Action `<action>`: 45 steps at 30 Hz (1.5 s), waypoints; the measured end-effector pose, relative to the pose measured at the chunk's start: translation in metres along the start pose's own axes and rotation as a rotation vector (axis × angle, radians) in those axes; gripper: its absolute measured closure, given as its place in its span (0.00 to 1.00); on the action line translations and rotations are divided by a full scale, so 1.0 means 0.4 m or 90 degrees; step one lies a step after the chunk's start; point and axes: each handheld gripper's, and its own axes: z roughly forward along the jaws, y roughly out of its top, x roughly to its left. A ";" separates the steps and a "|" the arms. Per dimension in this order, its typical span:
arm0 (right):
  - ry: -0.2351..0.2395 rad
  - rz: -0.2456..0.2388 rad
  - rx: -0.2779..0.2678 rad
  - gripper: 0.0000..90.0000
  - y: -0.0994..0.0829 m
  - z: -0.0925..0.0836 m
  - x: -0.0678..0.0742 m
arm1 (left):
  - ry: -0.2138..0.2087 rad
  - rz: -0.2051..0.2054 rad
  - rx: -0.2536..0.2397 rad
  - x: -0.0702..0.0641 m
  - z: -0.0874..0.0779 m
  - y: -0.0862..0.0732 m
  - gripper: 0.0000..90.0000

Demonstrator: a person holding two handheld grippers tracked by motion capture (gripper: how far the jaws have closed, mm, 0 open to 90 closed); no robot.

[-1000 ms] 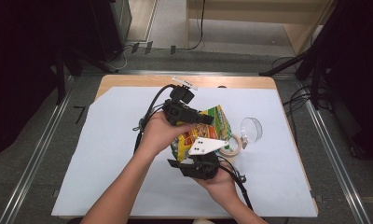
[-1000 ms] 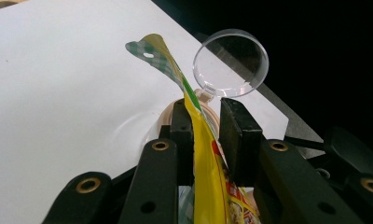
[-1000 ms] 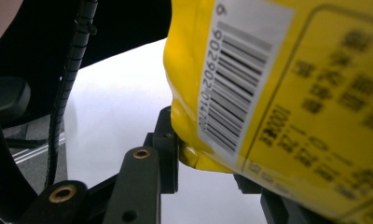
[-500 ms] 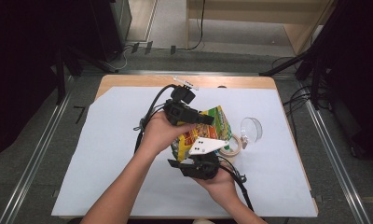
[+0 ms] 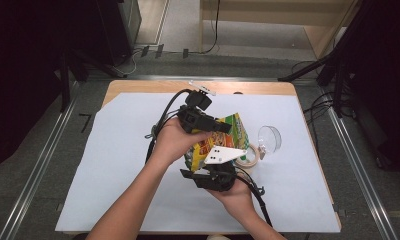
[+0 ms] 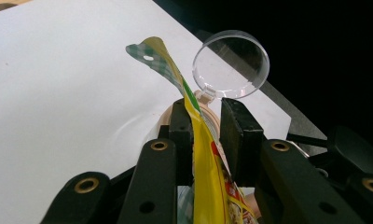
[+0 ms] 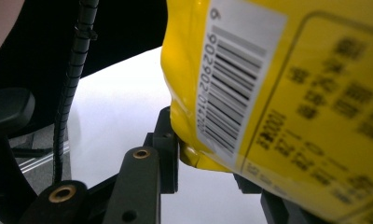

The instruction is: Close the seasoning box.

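A yellow and green snack bag (image 5: 233,132) hangs above the white sheet, between both grippers. My left gripper (image 5: 220,127) comes in from the left, and its jaws stand on either side of the bag's flat top seam (image 6: 194,112). In the left gripper view the bag (image 6: 208,186) leans on the left pad and widens lower between the jaws of the left gripper (image 6: 205,135). My right gripper (image 5: 210,162) holds the bag from the near side. In the right gripper view the barcode corner of the bag (image 7: 292,93) sits in the right gripper (image 7: 208,168), whose far jaw is hidden.
A roll of tape (image 5: 253,156) lies just right of the bag, also seen as the tan tape ring (image 6: 166,116). A clear round disc (image 5: 269,139) stands beside it, and the same clear disc (image 6: 231,63) shows beyond the seam. White paper (image 5: 113,165) covers the wooden table (image 5: 153,86).
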 end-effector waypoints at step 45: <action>-0.010 0.003 -0.008 0.77 0.002 -0.002 -0.004 | 0.003 0.020 0.012 -0.029 -0.002 0.019 0.87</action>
